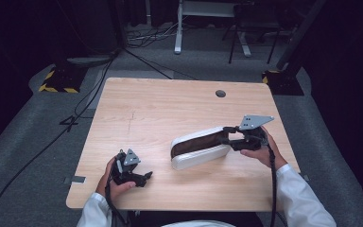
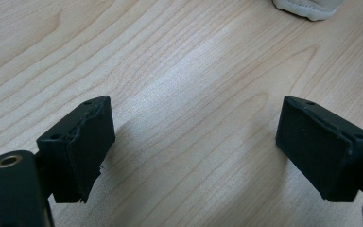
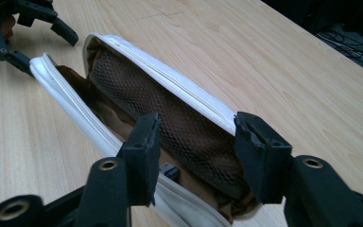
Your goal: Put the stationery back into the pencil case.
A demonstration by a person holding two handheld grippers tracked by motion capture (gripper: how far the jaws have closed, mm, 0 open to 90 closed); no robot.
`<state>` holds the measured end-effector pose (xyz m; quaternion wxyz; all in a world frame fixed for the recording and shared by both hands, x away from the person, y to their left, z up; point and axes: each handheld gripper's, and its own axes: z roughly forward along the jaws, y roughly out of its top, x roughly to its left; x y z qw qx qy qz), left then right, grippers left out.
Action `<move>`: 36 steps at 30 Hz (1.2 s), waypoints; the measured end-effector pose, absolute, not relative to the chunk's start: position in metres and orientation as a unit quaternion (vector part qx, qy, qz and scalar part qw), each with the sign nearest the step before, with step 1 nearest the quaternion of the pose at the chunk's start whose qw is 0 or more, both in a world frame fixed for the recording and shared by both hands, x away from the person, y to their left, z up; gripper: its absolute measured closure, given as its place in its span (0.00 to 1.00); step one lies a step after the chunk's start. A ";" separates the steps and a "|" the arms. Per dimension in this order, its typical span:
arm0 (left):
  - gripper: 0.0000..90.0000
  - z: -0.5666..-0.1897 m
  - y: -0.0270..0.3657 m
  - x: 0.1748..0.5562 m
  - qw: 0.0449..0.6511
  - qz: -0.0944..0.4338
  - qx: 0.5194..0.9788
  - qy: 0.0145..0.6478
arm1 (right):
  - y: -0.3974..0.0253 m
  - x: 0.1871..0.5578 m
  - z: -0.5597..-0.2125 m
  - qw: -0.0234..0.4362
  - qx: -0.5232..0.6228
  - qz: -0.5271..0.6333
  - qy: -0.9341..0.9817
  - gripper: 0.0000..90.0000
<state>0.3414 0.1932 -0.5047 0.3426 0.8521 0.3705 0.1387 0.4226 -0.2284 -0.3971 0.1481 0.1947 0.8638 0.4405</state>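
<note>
While the right gripper (image 3: 196, 156) straddles the open pouch's (image 1: 199, 147) upper flap unclamped, the left gripper (image 2: 194, 142) waits wide open, empty; closing remains.

The right claw (image 3: 194, 156) has its jaws parted around the upper white rim of the open pouch (image 3: 170, 90).

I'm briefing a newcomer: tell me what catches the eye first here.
The white pouch lies open on the wooden table, right of centre, showing its brown mesh lining. The right tool has its jaws at the pouch's open end. The left tool rests open near the front-left edge.
</note>
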 end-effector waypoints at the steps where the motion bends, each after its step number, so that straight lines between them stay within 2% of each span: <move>1: 0.14 -0.505 0.193 0.341 0.343 0.139 0.852 0.371 | -0.230 0.422 -0.397 0.151 0.197 0.440 0.863 0.53; 11: 0.14 -0.505 0.193 0.341 0.343 0.139 0.852 0.370 | -0.246 0.417 -0.392 0.177 0.214 0.427 0.860 0.39; 15: 0.14 -0.505 0.193 0.341 0.343 0.139 0.852 0.371 | -0.252 0.414 -0.391 0.185 0.220 0.422 0.860 0.37; 36: 0.14 -0.505 0.193 0.342 0.343 0.138 0.852 0.370 | -0.293 0.398 -0.394 0.208 0.247 0.403 0.856 0.35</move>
